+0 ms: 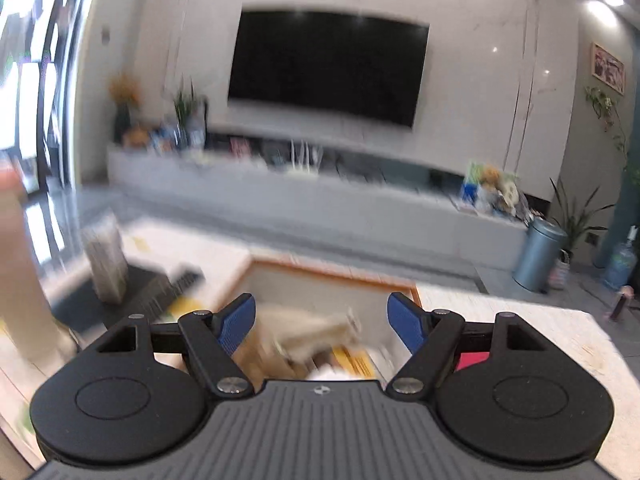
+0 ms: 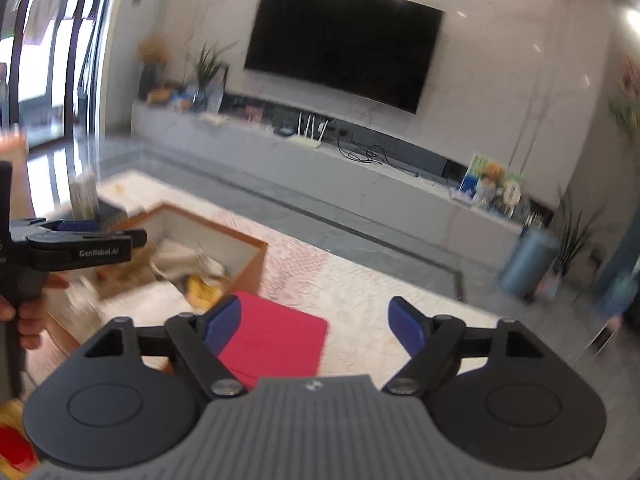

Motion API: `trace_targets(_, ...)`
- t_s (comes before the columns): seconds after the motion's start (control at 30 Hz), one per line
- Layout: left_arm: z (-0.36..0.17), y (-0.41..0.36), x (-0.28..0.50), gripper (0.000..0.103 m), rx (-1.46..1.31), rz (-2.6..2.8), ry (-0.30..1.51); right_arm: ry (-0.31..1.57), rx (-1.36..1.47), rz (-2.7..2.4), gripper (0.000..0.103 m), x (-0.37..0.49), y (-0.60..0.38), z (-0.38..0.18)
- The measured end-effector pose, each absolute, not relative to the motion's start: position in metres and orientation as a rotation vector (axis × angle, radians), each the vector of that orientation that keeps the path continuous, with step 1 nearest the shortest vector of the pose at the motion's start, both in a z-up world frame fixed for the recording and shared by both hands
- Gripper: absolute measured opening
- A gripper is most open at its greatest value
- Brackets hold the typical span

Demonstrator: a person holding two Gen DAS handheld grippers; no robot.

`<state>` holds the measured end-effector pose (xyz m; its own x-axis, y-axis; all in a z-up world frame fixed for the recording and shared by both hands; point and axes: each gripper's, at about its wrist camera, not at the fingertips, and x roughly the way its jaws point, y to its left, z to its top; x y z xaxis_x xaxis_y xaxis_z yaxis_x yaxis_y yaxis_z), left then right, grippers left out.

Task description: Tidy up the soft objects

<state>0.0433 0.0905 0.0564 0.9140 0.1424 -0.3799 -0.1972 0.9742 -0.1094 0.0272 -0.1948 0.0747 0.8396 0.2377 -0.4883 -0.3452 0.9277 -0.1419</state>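
Note:
An orange-rimmed storage box (image 1: 336,274) sits on the pale table and holds several soft items in beige, white and yellow (image 1: 316,340). My left gripper (image 1: 321,322) is open and empty, just above the box's near side. In the right wrist view the same box (image 2: 256,258) is at left with the soft items (image 2: 188,268) inside, and the left gripper (image 2: 80,238) hovers over it. My right gripper (image 2: 316,322) is open and empty above a flat red cloth (image 2: 276,340) lying on the table to the right of the box.
A dark tray with a tall clear container (image 1: 106,264) stands left of the box. A TV (image 1: 328,66) hangs over a long grey console (image 1: 280,192) across the room. A blue-grey bin (image 1: 538,254) and potted plants stand at right.

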Motion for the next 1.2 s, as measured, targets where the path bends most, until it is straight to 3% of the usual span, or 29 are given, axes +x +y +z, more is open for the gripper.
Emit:
trace_targets(0.23, 0.083, 0.059, -0.003, 0.094, -0.079, 0.136, 0.277, 0.479, -0.053, 0.273, 0.087, 0.002, -0.219, 0.033)
trace_targets(0.6, 0.044, -0.002, -0.01, 0.094, -0.007, -0.017, 0.422, 0.524, -0.011, 0.269, 0.093, -0.011, -0.222, -0.01)
trace_targets(1.2, 0.018, -0.011, -0.026, 0.094, 0.007, 0.005, 0.439, 0.498, 0.121, 0.347, 0.096, -0.012, -0.226, -0.051)
